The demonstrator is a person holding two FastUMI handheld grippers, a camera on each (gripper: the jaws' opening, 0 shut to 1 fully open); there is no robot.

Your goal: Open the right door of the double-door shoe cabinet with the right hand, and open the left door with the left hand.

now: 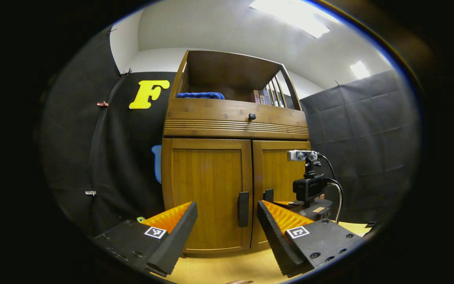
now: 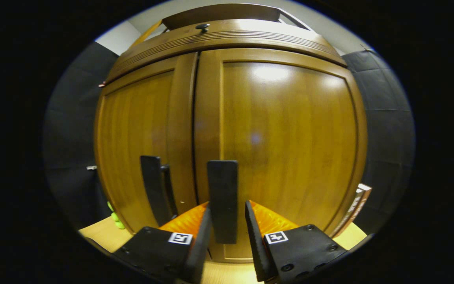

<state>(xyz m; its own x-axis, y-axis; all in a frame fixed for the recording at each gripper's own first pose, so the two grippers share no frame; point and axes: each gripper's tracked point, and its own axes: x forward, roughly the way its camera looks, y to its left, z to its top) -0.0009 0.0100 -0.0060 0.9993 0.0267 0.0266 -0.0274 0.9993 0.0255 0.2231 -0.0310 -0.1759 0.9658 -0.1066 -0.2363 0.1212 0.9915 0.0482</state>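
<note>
The right gripper (image 2: 227, 221) straddles the right door's handle (image 2: 222, 197), narrowed but seemingly not clamped, ready to pull; the left gripper (image 1: 227, 221) waits wide before the left door's handle (image 1: 243, 209).

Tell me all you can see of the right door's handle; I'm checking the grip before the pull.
The right handle is a dark, flat, upright bar, matte, fixed near the right door's inner edge, low on the panel. The door looks shut. The right tool straddles the bar's lower part, one finger on each side, close to it; whether they press cannot be told.
</note>
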